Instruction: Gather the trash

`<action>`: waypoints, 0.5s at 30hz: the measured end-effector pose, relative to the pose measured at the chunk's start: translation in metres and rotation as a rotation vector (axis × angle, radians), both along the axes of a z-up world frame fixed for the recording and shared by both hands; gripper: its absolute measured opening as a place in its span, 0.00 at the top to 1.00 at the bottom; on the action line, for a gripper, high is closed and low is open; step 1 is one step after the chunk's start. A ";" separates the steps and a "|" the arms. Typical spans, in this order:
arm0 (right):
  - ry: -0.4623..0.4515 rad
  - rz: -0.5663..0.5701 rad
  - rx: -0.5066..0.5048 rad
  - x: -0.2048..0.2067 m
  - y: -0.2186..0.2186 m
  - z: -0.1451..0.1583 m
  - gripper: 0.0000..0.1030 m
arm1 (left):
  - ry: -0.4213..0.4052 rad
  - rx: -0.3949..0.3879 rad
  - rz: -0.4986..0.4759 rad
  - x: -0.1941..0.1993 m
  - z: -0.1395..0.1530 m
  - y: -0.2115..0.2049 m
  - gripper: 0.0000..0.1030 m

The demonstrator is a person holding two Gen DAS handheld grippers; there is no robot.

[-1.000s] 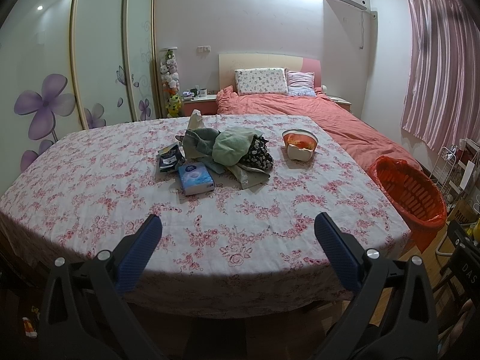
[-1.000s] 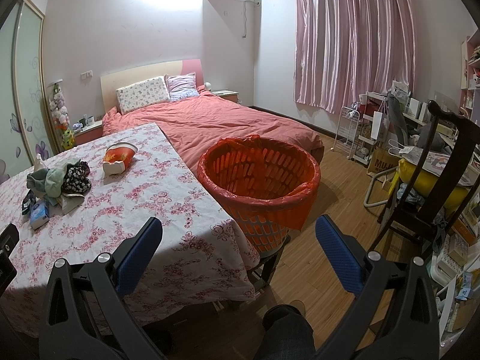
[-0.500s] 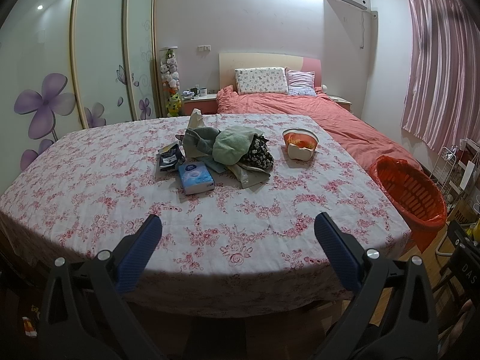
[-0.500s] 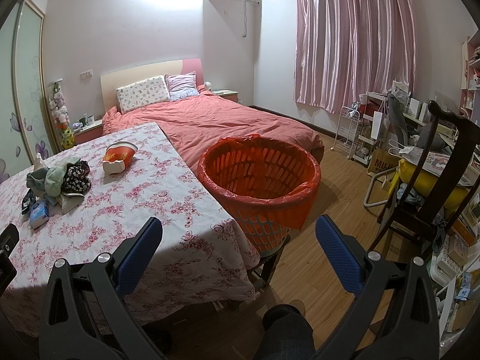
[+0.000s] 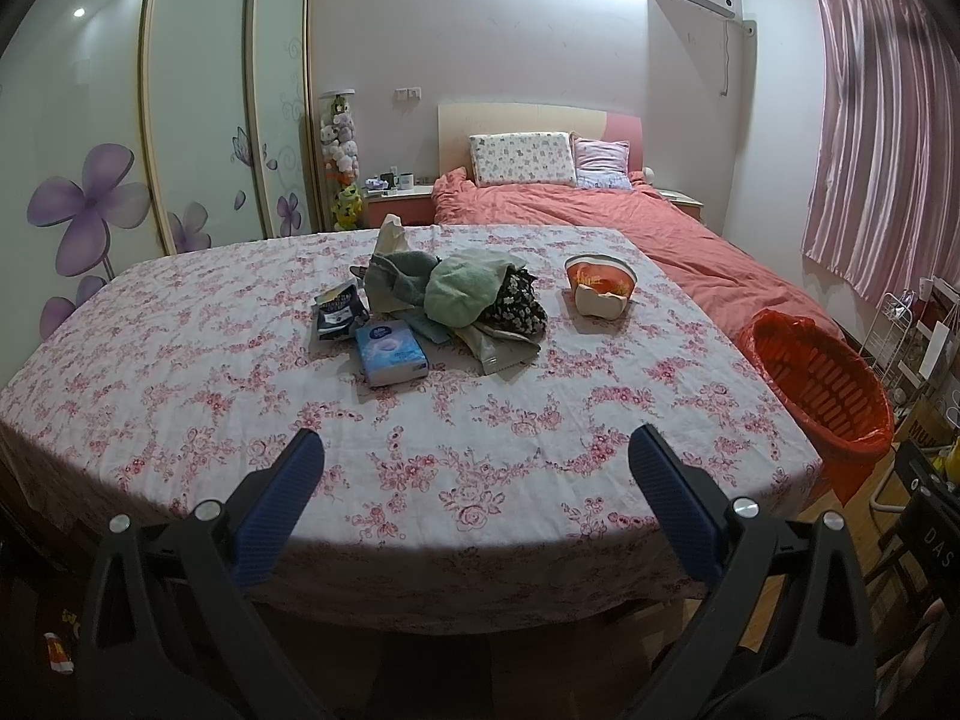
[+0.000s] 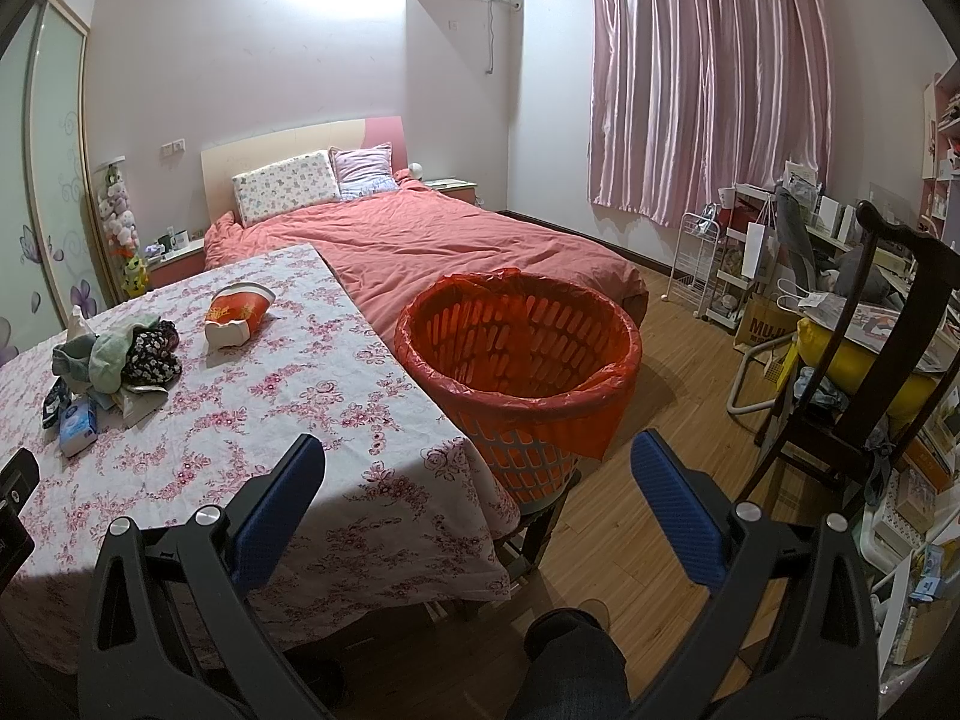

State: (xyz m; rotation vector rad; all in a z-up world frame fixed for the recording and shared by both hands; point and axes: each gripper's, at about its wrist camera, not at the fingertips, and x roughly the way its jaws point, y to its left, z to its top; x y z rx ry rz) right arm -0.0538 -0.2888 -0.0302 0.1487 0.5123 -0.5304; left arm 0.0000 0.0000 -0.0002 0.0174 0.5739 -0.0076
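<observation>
On the desk (image 5: pixel 180 396), running left to right, lie a dark wrapper (image 5: pixel 339 313), a tissue pack (image 5: pixel 391 353), a heap of cloth (image 5: pixel 462 294) and a tipped paper cup (image 5: pixel 599 292); the lined basket (image 6: pixel 519 354) stands just off the desk's right edge. Both the left gripper (image 5: pixel 474 468) and right gripper (image 6: pixel 477 471) hang well short of these, jaws released and empty. Judging from this, start with the cup nearest the basket, pinching its rim lightly so it does not crush.
</observation>
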 end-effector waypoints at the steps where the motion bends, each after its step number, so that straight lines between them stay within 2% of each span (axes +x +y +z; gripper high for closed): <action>1: 0.000 0.000 0.000 0.000 0.000 0.000 0.02 | 0.000 0.000 0.000 0.000 0.000 0.000 0.04; 15: 0.004 0.000 0.000 0.001 -0.001 0.000 0.02 | 0.004 -0.001 0.000 0.000 0.000 0.000 0.04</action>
